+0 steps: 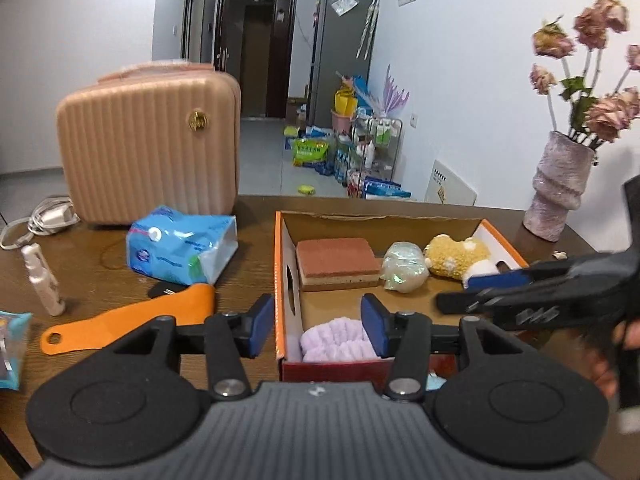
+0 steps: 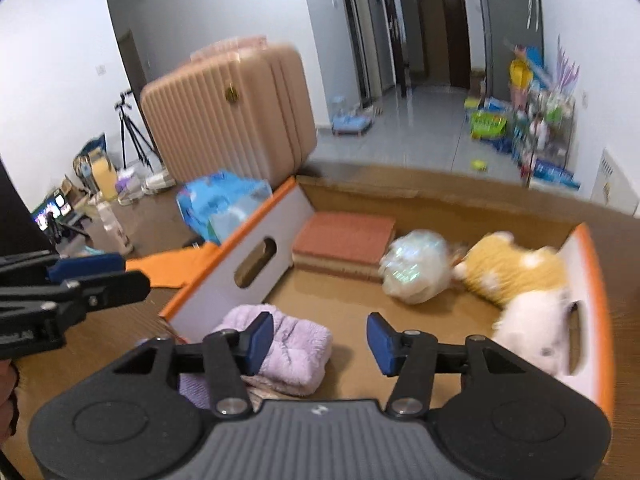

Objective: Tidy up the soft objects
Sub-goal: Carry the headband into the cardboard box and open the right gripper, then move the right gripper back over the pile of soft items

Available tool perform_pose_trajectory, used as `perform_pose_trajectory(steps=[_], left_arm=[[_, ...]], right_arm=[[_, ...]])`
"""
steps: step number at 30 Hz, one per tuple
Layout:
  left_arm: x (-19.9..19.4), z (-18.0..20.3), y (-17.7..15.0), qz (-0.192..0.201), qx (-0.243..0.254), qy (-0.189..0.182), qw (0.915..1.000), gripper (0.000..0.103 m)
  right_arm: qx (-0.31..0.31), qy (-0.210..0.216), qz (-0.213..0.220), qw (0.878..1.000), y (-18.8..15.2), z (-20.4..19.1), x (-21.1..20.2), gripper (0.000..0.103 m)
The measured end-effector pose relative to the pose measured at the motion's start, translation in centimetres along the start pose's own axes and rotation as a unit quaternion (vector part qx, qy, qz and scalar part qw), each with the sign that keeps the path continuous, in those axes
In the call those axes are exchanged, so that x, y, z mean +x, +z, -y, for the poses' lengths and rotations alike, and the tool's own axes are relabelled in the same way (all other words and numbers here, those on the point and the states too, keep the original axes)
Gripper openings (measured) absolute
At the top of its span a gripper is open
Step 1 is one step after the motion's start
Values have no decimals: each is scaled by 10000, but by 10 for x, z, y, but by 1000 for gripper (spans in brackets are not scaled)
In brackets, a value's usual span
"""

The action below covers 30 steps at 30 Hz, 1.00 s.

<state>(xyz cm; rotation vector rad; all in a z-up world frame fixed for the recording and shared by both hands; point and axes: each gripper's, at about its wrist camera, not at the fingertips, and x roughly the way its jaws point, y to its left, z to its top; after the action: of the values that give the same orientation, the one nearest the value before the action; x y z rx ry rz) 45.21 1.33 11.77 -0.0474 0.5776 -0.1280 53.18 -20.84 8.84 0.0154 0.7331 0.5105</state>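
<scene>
An orange-rimmed cardboard box (image 1: 282, 280) lies on the brown table. Inside it are a lilac fluffy cloth (image 1: 332, 344) in the near left corner, a brick-red sponge (image 1: 338, 262), a shiny pearly bundle (image 1: 404, 266) and a yellow-and-white plush toy (image 1: 456, 256). My left gripper (image 1: 318, 326) is open, its blue pads either side of the box's left wall and the cloth, pressing on neither. My right gripper (image 2: 320, 342) is open above the box floor; the lilac cloth (image 2: 288, 344) lies by its left finger. Each gripper shows in the other's view: right gripper (image 1: 472, 292), left gripper (image 2: 116, 274).
A pink ribbed suitcase (image 1: 148, 144) stands at the table's far left, with a blue wipes pack (image 1: 180, 246) before it. An orange flat tool (image 1: 132, 320), a white bottle (image 1: 42, 280) and a charger cable (image 1: 44, 218) lie left of the box. A vase of dried flowers (image 1: 558, 188) stands far right.
</scene>
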Motion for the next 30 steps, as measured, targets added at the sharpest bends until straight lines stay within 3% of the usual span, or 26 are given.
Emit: perform_pose_trajectory(steps=[9, 13, 18, 21, 30], left_arm=[[-95, 18, -29, 712, 297, 38, 9970, 69], [-120, 31, -36, 824, 434, 35, 9956, 70], [-142, 44, -46, 950, 379, 27, 9947, 72], [-154, 48, -66, 1077, 280, 91, 9937, 76], [-182, 38, -149, 717, -234, 301, 9967, 79]], right_arm=[[-185, -337, 843, 9957, -41, 12, -133, 61], [-175, -378, 1087, 9932, -65, 14, -173, 64], [-348, -545, 1310, 9893, -91, 1, -202, 66], [-546, -426, 1414, 9875, -112, -16, -212, 71], [-550, -325, 1469, 9871, -198, -46, -224, 79]])
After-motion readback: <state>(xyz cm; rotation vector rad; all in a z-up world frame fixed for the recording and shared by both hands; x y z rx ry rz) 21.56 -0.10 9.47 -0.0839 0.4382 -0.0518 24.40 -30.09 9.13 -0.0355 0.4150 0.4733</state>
